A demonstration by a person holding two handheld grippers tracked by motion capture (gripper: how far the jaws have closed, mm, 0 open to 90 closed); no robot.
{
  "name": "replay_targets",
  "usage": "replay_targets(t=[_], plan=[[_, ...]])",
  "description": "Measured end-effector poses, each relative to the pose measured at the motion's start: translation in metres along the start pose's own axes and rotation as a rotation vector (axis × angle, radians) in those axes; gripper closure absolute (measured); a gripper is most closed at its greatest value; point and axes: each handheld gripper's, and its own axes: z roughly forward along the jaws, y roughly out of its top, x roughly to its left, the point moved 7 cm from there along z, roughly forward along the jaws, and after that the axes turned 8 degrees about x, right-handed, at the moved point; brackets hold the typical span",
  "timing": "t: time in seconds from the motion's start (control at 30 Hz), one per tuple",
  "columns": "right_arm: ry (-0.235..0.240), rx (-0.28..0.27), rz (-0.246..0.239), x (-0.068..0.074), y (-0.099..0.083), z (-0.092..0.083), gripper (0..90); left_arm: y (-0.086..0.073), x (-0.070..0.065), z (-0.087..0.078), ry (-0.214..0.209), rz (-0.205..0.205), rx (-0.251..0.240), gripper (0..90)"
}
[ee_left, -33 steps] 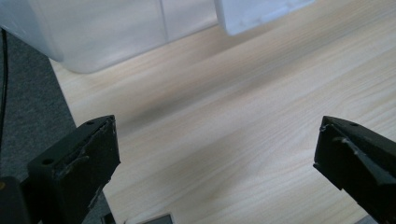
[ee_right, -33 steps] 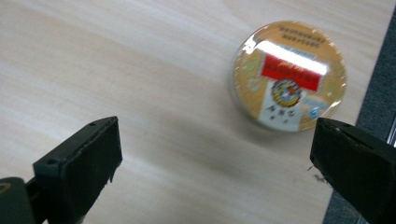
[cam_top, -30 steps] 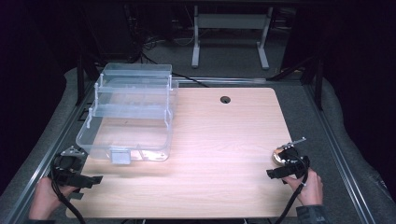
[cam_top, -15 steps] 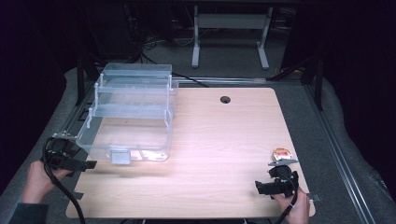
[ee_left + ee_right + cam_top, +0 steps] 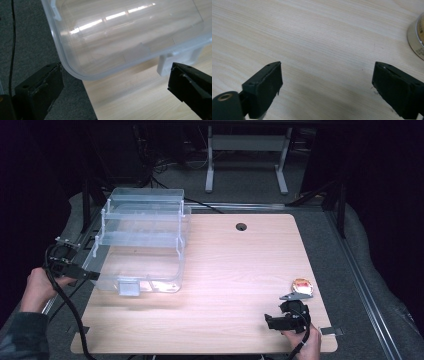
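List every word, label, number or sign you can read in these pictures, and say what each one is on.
No text can be read anywhere.
Small round tin: its orange and white top is too blurred to show any words; small print on its side in the right gripper view is too small to read.
Clear plastic container: no label or marking shows.
Wooden table: plain, no marks.

container (image 5: 142,242) on table (image 5: 225,270) far-left | tin (image 5: 302,285) near-right, well apart | left gripper (image 5: 92,276) beside container
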Motion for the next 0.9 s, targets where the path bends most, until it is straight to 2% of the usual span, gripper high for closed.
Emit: replay_targets(t=[0.13, 0.27, 0.37, 0.43, 0.53, 0.63, 0.77, 0.9], plan=[[-0.006, -0.010, 0.012, -0.002, 0.000, -0.003, 4.6, 0.011, 0.009, 0.005, -0.049, -0.044, -0.001, 0.2], [0.003, -0.010, 0.006, -0.002, 0.000, -0.004, 5.2, 0.020, 0.019, 0.012, -0.051, -0.077, 0.017, 1.5], [-0.011, -0.006, 0.009, -0.002, 0.000, -0.003, 5.9, 0.026, 0.024, 0.017, -0.046, -0.094, 0.029, 8.7], [-0.015, 0.001, 0.003, -0.002, -0.001, -0.002, 5.9, 0.029, 0.028, 0.021, -0.035, -0.105, 0.038, 17.1], [-0.012, 0.003, 0.001, -0.002, -0.001, -0.002, 6.2, 0.031, 0.035, 0.026, -0.024, -0.125, 0.050, 22.9], [-0.010, 0.003, 0.000, -0.002, -0.001, -0.003, 6.6, 0.032, 0.042, 0.031, -0.002, -0.155, 0.063, 33.6], [-0.021, 0.007, 0.006, -0.003, -0.002, -0.003, 7.3, 0.032, 0.048, 0.038, 0.003, -0.185, 0.072, 50.1], [-0.031, -0.001, 0.011, -0.005, -0.001, -0.004, 7.2, 0.031, 0.051, 0.041, 0.060, -0.193, 0.090, 66.5]])
